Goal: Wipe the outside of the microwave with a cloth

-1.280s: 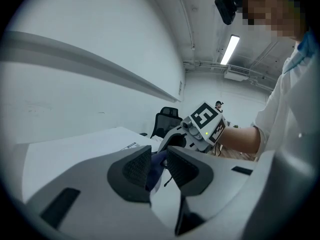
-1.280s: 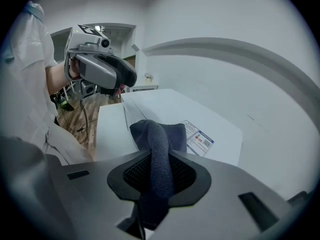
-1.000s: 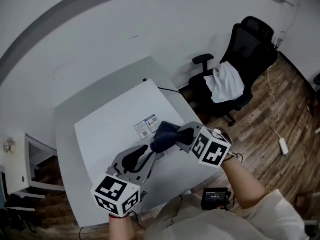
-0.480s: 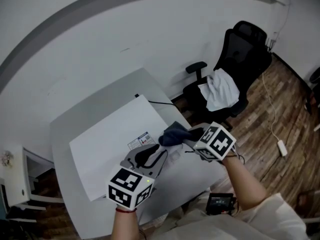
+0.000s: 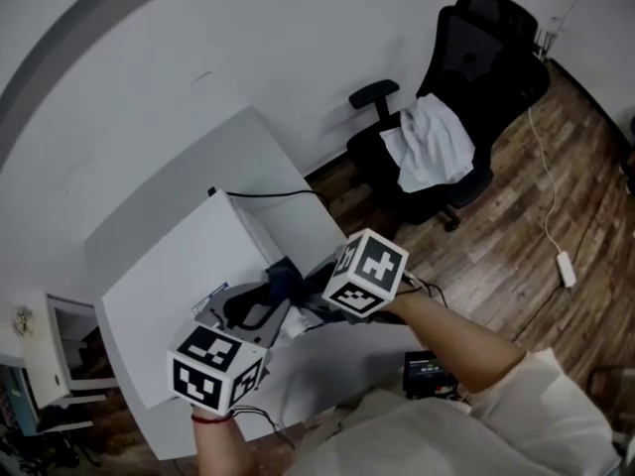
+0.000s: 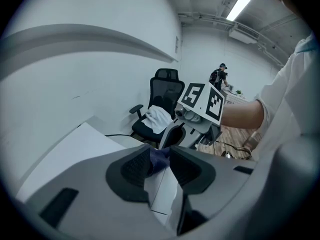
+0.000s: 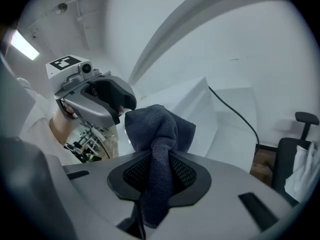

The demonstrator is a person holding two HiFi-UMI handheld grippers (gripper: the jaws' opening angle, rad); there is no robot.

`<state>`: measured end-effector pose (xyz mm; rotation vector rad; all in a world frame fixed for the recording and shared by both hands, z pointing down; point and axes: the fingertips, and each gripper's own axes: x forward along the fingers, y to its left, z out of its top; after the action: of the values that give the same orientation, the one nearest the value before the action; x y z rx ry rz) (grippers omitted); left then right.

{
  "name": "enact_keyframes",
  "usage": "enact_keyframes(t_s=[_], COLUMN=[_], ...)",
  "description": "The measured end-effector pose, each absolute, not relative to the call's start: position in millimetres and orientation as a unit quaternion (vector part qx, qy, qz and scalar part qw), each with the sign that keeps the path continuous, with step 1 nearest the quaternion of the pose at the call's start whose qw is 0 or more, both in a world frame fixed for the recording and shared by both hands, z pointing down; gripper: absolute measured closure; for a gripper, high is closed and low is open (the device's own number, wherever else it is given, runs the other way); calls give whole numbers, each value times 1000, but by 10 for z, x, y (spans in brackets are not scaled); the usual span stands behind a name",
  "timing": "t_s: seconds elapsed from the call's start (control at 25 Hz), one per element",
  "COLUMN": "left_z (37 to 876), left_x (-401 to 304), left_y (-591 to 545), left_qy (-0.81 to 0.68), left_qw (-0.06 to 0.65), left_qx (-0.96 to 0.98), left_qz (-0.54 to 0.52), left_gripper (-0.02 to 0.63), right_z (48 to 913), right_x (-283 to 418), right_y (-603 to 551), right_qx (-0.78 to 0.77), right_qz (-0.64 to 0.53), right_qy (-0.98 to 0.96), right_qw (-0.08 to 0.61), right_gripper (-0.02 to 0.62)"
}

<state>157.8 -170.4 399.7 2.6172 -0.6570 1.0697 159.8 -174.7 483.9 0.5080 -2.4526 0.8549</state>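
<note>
Pinching the cloth [image 7: 157,129] between its pads, the right tool [image 7: 159,171] was clamped on a dark blue bunch that stuck out past the tips. The left tool [image 6: 160,166] faced it, jaws just been opening and standing wide, with a cloth edge between the pads but no squeeze visible. Both tools hung over the microwave [image 5: 164,286], at its near right edge, so the white top lay below and left of the cloth in the head view. Judged: next stroke goes down and left onto that top, right tool nearer. Microwave sat on the grey tabletop [image 5: 248,147], its long side running toward the cable [image 5: 268,194] end. Sticker [image 5: 210,301] on the microwave top was mostly covered and unreadable; no brand visible.
</note>
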Motion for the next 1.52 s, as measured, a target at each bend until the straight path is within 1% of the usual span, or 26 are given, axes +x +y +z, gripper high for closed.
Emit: enact_keyframes(t_s=[0.16, 0.36, 0.72, 1.04, 1.32, 1.52], left_z=[4095, 4167, 4233, 4309, 4344, 4325], left_x=[1620, 1656, 1710, 1503, 1380, 1336], left_y=[-1781, -1861, -2133, -2536, -3004, -3361], left_qy=[-262, -290, -310, -355, -378, -388], left_qw=[138, 156, 161, 133, 116, 92], left_qx=[871, 850, 829, 786, 765, 748], left_qz=[391, 411, 436, 489, 508, 531], left_gripper=[479, 479, 479, 479, 482, 522], right_z=[4878, 4914, 4922, 4819, 4772, 4722], right_x=[1600, 1566, 1486, 1416, 1346, 1288], right_y=[-1734, -1820, -2047, -2551, -2982, -3390], right_qx=[137, 117, 83, 116, 132, 153], right_qz=[310, 270, 230, 198, 173, 154], right_qy=[-909, -921, -932, -941, -951, -958], right_qw=[241, 256, 268, 247, 219, 188], right_gripper=[500, 500, 500, 500, 500, 500])
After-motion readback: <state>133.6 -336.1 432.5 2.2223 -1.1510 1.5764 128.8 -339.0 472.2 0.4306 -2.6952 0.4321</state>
